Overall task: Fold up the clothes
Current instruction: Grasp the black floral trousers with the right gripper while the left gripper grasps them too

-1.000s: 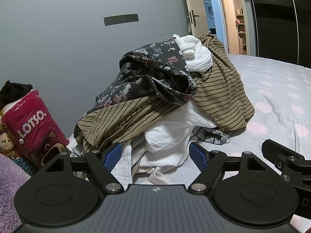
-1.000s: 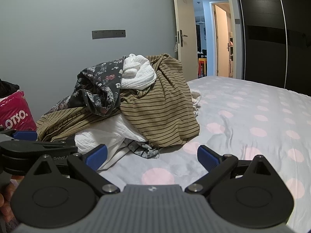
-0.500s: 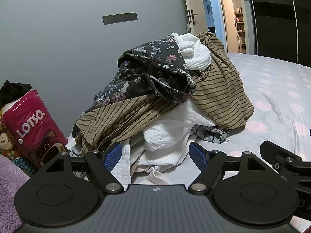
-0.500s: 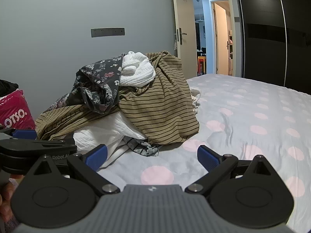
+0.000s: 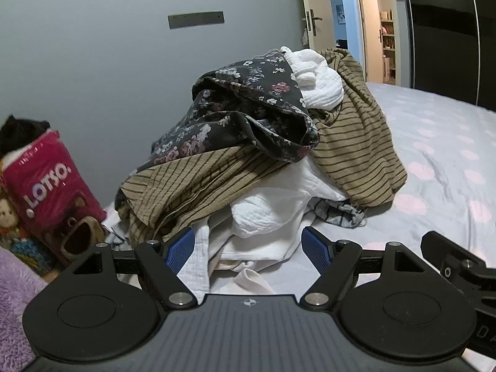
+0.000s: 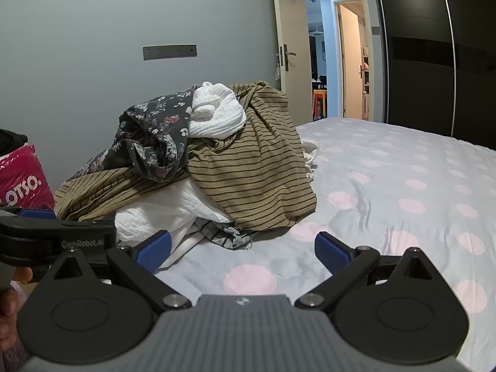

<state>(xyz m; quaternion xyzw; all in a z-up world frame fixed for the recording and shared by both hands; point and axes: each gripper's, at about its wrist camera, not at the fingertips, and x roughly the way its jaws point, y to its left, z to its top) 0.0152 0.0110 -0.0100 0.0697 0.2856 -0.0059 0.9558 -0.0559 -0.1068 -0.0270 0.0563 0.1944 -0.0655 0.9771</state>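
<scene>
A heap of unfolded clothes lies on the bed [image 6: 403, 186]. On top is a dark floral garment [image 5: 248, 117] [image 6: 155, 136], with a white knit piece [image 5: 316, 83] [image 6: 217, 117] beside it. A tan striped garment [image 5: 356, 142] [image 6: 248, 173] drapes down over white cloth [image 5: 272, 210] [image 6: 161, 214]. My left gripper [image 5: 248, 249] is open, with the heap's white front edge lying between its blue pads. My right gripper [image 6: 243, 248] is open over bare sheet just in front of the heap, and holds nothing. Its black body [image 5: 449, 263] shows at the right of the left wrist view.
A pink LOTSO bag [image 5: 49, 186] and soft toys [image 5: 12, 217] stand left of the heap against the grey wall. A purple fleece [image 5: 15, 294] lies at the near left. The dotted sheet stretches right toward a dark wardrobe [image 6: 434, 46] and an open door [image 6: 334, 62].
Both grippers have drifted slightly closer to the heap. Their jaws stay open and no garment has moved.
</scene>
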